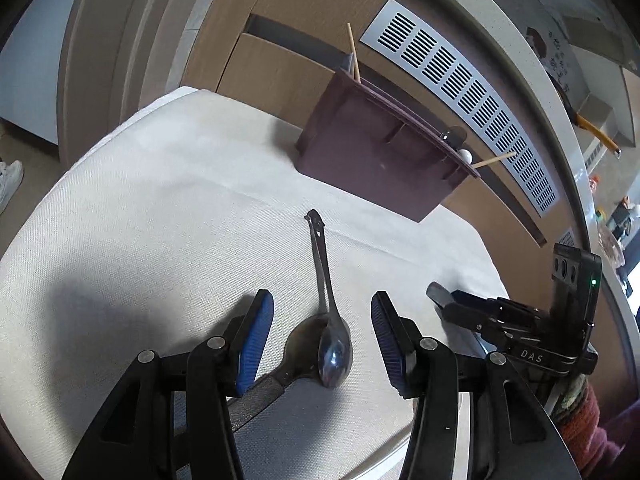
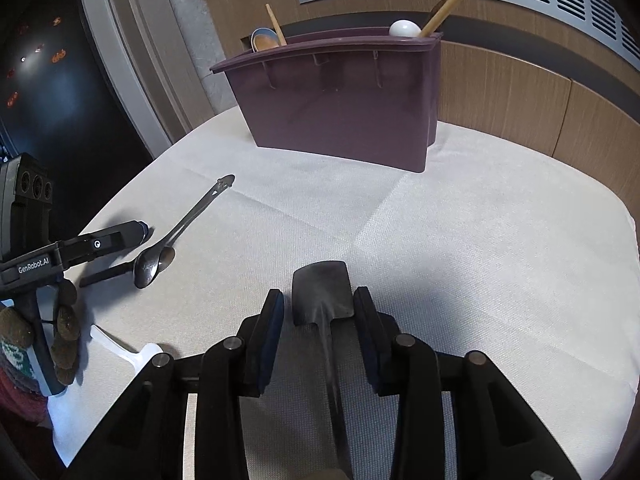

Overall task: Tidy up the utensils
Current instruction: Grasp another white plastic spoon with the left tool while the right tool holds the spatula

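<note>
In the left wrist view my left gripper (image 1: 322, 340) stands open over two spoons that lie crossed on the white cloth. A steel spoon (image 1: 335, 354) points its handle away, and a dark spoon with a black handle (image 1: 276, 384) lies under it. Neither blue pad touches them. In the right wrist view my right gripper (image 2: 319, 332) is open around a dark spatula (image 2: 322, 292). Its blade lies just past the fingertips and its handle runs back between the pads with gaps on both sides. The purple utensil holder (image 2: 340, 96) stands at the far side.
The holder (image 1: 372, 160) has wooden chopsticks (image 2: 452, 0), a spoon (image 2: 264, 40) and a white round-ended utensil (image 2: 404, 29) in it. A white plastic spoon (image 2: 120, 346) lies near the gloved hand (image 2: 64, 332) that holds the left gripper (image 2: 132, 234). Wooden cabinet and vent grille (image 1: 472, 92) behind the table.
</note>
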Demonstrator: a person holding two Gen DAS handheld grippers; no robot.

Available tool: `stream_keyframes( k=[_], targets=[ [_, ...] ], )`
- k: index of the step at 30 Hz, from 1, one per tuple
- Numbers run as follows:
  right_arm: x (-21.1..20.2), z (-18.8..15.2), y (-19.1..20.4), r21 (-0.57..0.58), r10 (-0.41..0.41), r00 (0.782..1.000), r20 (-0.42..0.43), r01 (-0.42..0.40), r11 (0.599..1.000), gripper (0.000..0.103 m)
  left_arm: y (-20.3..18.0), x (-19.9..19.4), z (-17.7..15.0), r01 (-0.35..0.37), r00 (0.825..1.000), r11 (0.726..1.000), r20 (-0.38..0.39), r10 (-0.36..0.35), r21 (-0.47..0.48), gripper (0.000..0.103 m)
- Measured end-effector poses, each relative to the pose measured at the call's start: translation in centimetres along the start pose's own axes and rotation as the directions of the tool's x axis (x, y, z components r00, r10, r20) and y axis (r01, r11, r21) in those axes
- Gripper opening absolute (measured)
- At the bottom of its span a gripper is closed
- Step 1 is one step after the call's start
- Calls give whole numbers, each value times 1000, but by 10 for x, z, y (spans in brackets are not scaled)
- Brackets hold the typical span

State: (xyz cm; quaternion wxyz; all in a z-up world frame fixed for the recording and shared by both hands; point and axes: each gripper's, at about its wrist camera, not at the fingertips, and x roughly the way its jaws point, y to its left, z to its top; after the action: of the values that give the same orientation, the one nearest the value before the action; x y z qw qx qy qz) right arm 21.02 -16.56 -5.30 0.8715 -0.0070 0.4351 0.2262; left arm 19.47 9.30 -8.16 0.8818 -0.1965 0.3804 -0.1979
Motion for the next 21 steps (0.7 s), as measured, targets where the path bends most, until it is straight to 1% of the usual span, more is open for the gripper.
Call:
stream_keyframes(
  k=[6, 8, 9, 11, 12, 13, 14, 15, 16, 17, 18, 19, 20, 21],
  targets=[
    [1, 0, 5, -20, -24, 1000, -1, 24, 1000, 33, -4, -3, -1, 8, 1000, 1000, 11, -8, 26, 52],
    [1, 0, 4, -18, -23, 1000, -2, 22, 1000, 33, -12, -6, -1, 12, 1000, 998, 2, -12, 66, 52],
    [1, 0, 4, -18, -22, 1000, -2, 22, 1000, 33, -20, -8, -2, 21, 1000, 993, -12, -20, 116, 52],
    [1, 0, 4, -18, -20, 1000, -4, 20, 1000, 33, -49, -10, -6, 37, 998, 956, -67, -19, 291, 52],
    [1, 0, 4, -19, -20, 1000, -6, 20, 1000, 34, -68, -7, -12, 33, 994, 910, -112, 14, 412, 52],
    [2, 0, 5, -25, -16, 1000, -9, 15, 1000, 37, -79, -4, -17, 34, 988, 874, -148, 44, 486, 52],
    [2, 0, 5, -30, -10, 1000, -14, 9, 999, 39, -91, 3, -25, 47, 976, 825, -202, 82, 563, 52],
    [1, 0, 5, -30, -6, 1000, -18, 5, 1000, 40, -101, 11, -33, 71, 960, 780, -256, 117, 622, 52],
    [1, 0, 4, -24, -2, 1000, -21, 2, 1000, 40, -108, 18, -41, 96, 943, 738, -298, 147, 668, 52],
    [1, 0, 4, -20, 0, 1000, -22, -1, 1000, 40, -114, 25, -47, 117, 927, 705, -331, 175, 700, 52],
    [1, 1, 4, -18, 6, 1000, -25, -6, 1000, 41, -117, 29, -49, 132, 919, 692, -350, 183, 710, 52],
    [1, 1, 3, -26, 23, 999, -33, -23, 999, 44, -119, 31, -46, 151, 914, 695, -368, 174, 703, 52],
    [1, 2, 4, -34, 31, 999, -39, -32, 999, 46, -120, 36, -42, 170, 900, 711, -401, 169, 682, 52],
    [2, 2, 5, -48, 39, 998, -48, -42, 998, 47, -120, 39, -38, 183, 890, 727, -425, 163, 662, 52]
  ],
)
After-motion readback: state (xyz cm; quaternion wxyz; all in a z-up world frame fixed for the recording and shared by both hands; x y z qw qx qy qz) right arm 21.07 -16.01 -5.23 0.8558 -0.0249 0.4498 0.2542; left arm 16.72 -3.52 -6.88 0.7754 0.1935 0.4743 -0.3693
